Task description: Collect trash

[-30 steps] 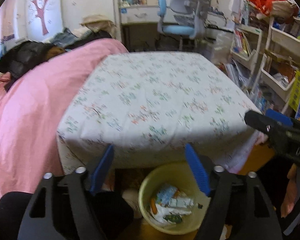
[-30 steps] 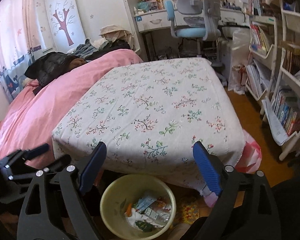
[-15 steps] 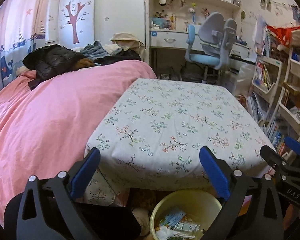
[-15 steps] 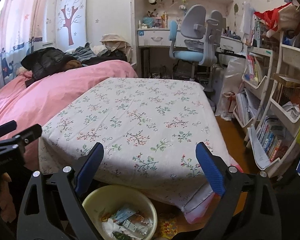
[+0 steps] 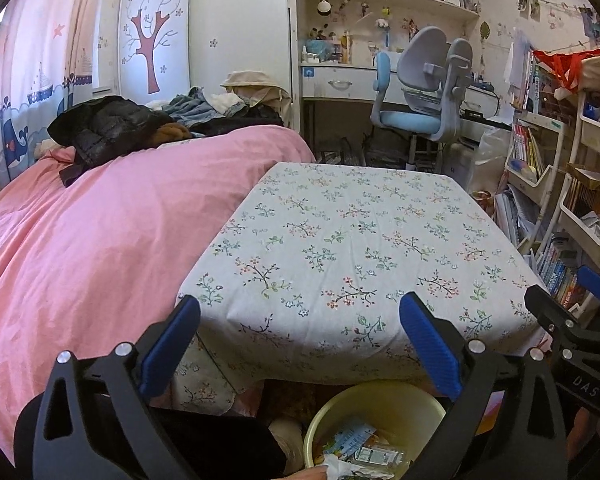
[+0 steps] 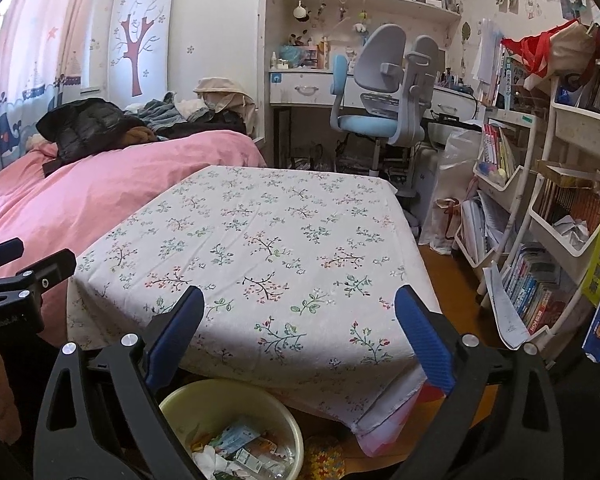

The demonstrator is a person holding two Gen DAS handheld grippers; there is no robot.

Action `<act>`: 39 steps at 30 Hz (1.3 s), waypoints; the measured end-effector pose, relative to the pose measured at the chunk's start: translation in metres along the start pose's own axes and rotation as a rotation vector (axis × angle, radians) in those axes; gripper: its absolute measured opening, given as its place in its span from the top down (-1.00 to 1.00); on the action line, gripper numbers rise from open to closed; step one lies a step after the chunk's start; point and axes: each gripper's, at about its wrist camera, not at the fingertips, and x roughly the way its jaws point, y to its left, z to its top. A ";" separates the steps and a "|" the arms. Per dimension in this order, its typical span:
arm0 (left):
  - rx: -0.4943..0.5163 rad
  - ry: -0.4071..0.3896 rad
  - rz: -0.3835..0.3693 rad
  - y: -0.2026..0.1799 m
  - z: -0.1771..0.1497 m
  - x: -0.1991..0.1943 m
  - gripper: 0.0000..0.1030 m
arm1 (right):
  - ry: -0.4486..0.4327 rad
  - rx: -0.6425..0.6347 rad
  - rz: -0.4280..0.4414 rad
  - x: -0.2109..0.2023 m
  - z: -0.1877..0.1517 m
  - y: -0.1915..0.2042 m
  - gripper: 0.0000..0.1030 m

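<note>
A pale yellow bin [image 5: 384, 396] stands on the floor under the near edge of the floral-cloth table [image 5: 340, 240]. Wrappers and a clear bottle [image 5: 364, 454] lie inside it. My left gripper [image 5: 298, 308] hangs open above and just behind the bin, with nothing between its blue pads. In the right wrist view the same bin [image 6: 228, 390] sits at the lower left, below my right gripper [image 6: 300, 296]. The right gripper's jaws are opening and hold nothing. No trash shows on the tabletop [image 6: 260, 248].
A bed with a pink cover [image 5: 100, 248] and piled clothes lies left of the table. A blue desk chair [image 5: 416, 120] and a desk stand behind it. White shelves with books [image 6: 540, 280] line the right side, and wooden floor [image 6: 448, 268] runs between them and the table.
Both wrist views have tipped upward, so the bin has slid to the bottom edge and more of the room shows. The left jaws have spread wider; the right jaws spread slightly.
</note>
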 end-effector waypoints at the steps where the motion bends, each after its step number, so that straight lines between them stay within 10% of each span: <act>1: 0.001 -0.002 0.002 0.000 0.000 0.000 -0.85 | -0.002 0.000 -0.002 0.000 0.000 0.000 -0.80; 39: 0.005 -0.038 0.025 -0.002 0.002 -0.006 -0.85 | -0.020 -0.008 -0.041 -0.001 0.000 -0.010 -0.86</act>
